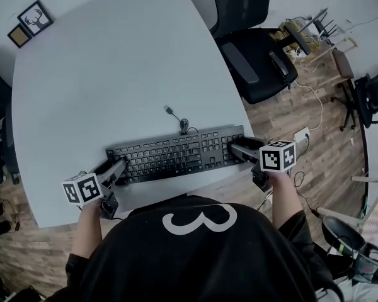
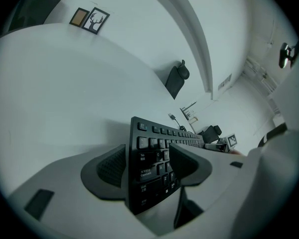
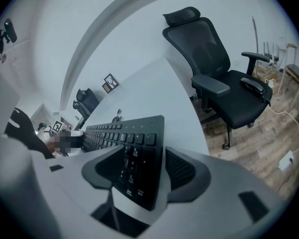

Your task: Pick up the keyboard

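Far left corner of the tabletop [image 1: 101,74]: two picture frames [image 1: 28,22]. Grips the left end of the keyboard [image 1: 176,155] in the left tongs [image 1: 118,167], clamped on it front and back. Has the keyboard lengthwise along the near edge, cable [image 1: 178,121] trailing toward the middle. Clamps its right end in the right tongs [image 1: 234,150]. Past the right edge, a black office chair [image 1: 255,68].

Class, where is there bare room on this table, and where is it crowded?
Free: the tabletop between the picture frames and the cable. Crowded: the near edge, where the left hand-held gripper and right hand-held gripper clamp the keyboard.
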